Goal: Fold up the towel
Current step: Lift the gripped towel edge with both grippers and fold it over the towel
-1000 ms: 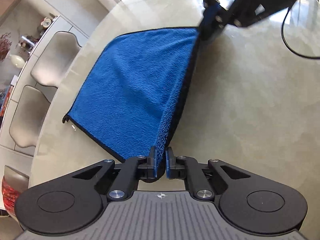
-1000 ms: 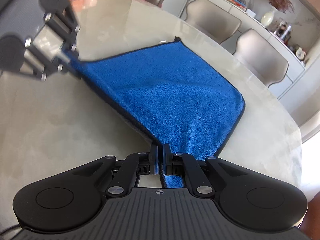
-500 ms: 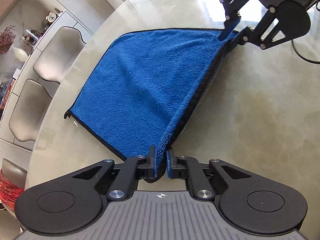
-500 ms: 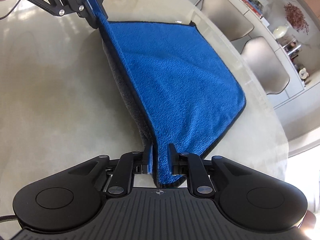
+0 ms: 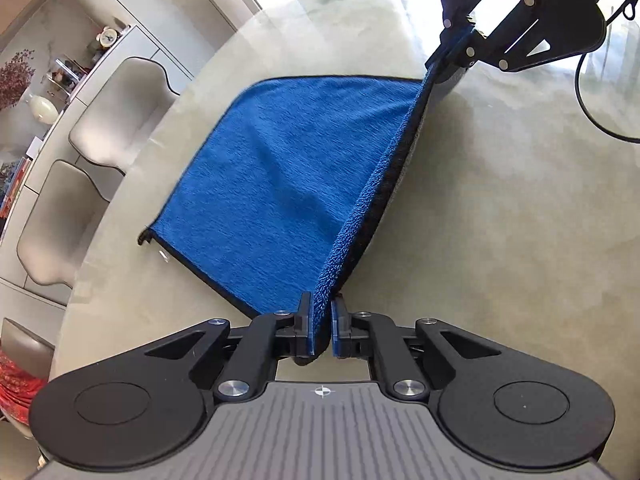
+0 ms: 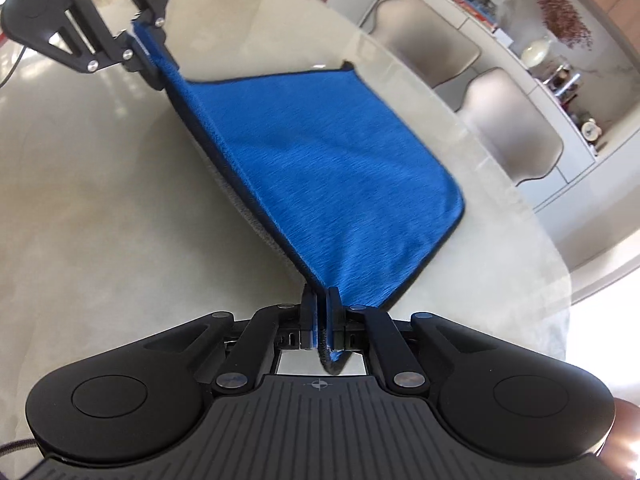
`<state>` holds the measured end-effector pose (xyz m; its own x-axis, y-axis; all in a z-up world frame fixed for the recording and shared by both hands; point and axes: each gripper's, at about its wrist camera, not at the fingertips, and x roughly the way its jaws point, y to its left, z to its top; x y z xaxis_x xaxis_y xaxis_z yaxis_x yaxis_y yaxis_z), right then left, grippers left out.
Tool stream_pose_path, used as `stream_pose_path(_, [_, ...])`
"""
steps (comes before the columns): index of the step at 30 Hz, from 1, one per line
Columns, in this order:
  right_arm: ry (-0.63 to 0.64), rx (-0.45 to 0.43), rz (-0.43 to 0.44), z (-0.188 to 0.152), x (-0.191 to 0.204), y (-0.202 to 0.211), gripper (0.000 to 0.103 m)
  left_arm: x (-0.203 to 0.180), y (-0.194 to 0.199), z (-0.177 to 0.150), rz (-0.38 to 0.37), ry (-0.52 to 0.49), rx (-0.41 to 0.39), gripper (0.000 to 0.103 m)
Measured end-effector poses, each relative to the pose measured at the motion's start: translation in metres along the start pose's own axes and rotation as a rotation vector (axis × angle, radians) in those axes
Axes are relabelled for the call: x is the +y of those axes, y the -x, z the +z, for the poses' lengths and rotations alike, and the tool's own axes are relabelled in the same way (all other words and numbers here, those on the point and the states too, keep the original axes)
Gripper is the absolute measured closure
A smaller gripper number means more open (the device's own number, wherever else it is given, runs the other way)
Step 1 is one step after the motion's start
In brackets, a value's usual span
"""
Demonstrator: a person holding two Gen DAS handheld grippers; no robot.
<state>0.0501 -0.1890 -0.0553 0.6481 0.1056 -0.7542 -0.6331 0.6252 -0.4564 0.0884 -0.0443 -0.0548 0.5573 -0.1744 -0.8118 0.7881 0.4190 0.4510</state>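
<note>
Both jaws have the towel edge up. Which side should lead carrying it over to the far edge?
Neither clearly: left gripper and right gripper each pinch a corner of the blue towel, its edge taut between them. Move both together.

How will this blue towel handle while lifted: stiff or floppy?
Likely floppy: the blue towel sags between the left tongs and right tongs. Probably light; it hangs from corner pinches. Plush pile suggests little slipping.

text: none legible | labels: none | numbers: none
</note>
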Motion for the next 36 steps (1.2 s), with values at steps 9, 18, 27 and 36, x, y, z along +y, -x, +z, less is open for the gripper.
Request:
stream_pose_path(9, [0.071,-0.04,-0.101,0.032,-0.037,-0.025,0.1,0.056,-0.02,0.03,0.072,0.011,-0.02,0.096])
stream_pose_path(18, [0.112,-0.027,-0.138,0.066,-0.079,-0.077,0.1,0.109,-0.071,0.055,0.08,0.034,0.022,0.095])
stream_pose_path(27, [0.18,0.024,-0.133,0.092,-0.115,-0.143,0.1,0.159,-0.122,0.07,0.076,0.065,0.076,0.094])
stream_pose_path(36, [0.172,0.058,-0.11,0.102,-0.132,-0.188,0.1,0.18,-0.162,0.07,0.052,0.1,0.11,0.092])
